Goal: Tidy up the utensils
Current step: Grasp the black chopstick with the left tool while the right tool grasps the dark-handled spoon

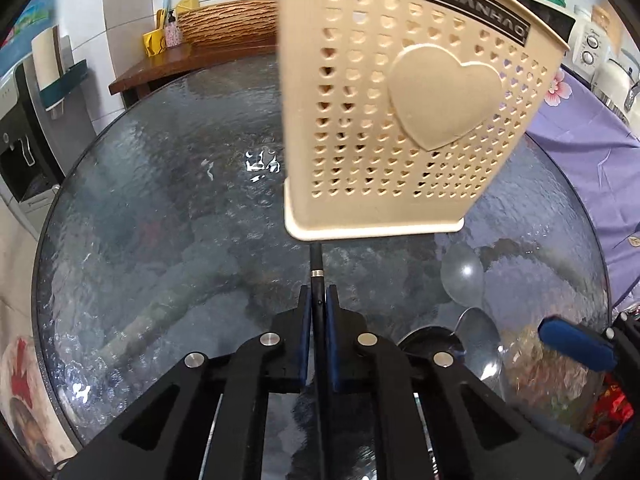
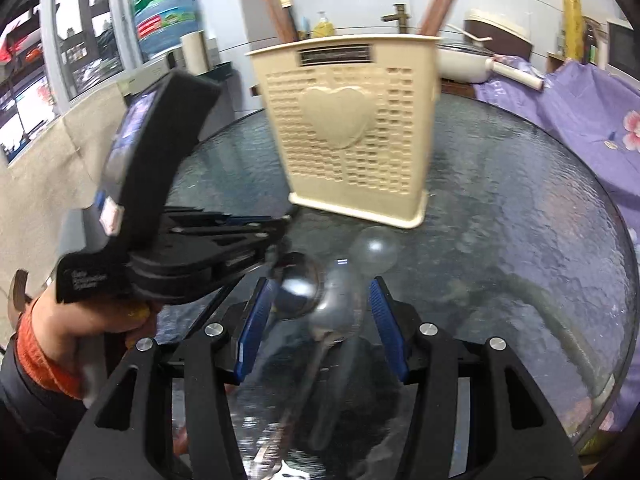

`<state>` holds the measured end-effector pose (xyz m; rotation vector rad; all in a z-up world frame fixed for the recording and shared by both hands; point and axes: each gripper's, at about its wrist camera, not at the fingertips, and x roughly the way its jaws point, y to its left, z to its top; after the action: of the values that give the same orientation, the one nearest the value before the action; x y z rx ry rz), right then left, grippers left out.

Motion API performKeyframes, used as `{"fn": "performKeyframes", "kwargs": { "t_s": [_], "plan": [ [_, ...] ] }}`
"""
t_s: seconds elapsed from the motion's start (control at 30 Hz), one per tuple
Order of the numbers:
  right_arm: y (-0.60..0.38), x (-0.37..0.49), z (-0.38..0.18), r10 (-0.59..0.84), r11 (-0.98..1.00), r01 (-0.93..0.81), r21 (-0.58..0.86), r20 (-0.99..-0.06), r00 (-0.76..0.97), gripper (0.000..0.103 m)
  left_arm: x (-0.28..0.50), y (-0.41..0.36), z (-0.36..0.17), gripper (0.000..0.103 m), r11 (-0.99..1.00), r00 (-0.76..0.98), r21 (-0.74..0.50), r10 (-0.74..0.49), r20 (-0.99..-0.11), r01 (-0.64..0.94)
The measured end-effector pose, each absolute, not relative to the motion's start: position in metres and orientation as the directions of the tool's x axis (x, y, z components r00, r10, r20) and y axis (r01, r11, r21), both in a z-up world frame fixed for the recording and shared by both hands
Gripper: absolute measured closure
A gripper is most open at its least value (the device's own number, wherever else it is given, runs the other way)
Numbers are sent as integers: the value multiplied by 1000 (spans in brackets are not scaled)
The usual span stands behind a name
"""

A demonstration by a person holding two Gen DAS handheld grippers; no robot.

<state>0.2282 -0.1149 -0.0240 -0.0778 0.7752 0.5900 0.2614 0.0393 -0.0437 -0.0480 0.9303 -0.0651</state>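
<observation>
A beige perforated utensil holder [image 1: 404,120] with a raised heart stands on the round glass table [image 1: 160,220]; it also shows in the right wrist view [image 2: 348,132]. My left gripper [image 1: 318,300] is shut on a thin black utensil handle [image 1: 317,272] that points toward the holder's base. Several spoons lie on the glass to its right: a clear one [image 1: 464,276] and metal ones [image 1: 480,336]. My right gripper [image 2: 320,300] is open, its blue pads either side of the spoons [image 2: 336,300]. The left gripper [image 2: 280,236] shows at the left in that view.
A purple flowered cloth [image 1: 584,140] hangs by the table's right side. A wooden shelf with bottles [image 1: 172,40] stands behind the table. Appliances [image 1: 592,44] sit at the back right. Snack packets [image 1: 560,380] lie at the table's near right edge.
</observation>
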Motion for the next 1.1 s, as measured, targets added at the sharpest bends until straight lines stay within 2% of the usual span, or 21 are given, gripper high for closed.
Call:
{"fn": "performKeyframes", "kwargs": {
  "t_s": [0.27,0.5,1.1],
  "plan": [
    [-78,229,-45,430,831,-544,114,-752,500,52,255,70,-44,96,994,595,-102,-60,-802,-37],
    [-53,238,-50,363,839,-544,33,-779,512,53,255,71,-44,96,992,600,-122,-74,-797,-40],
    [-13,272,-51,332,806,-592,1,-829,450,55,264,91,-44,96,986,597,-154,-86,-798,-63]
  ]
}}
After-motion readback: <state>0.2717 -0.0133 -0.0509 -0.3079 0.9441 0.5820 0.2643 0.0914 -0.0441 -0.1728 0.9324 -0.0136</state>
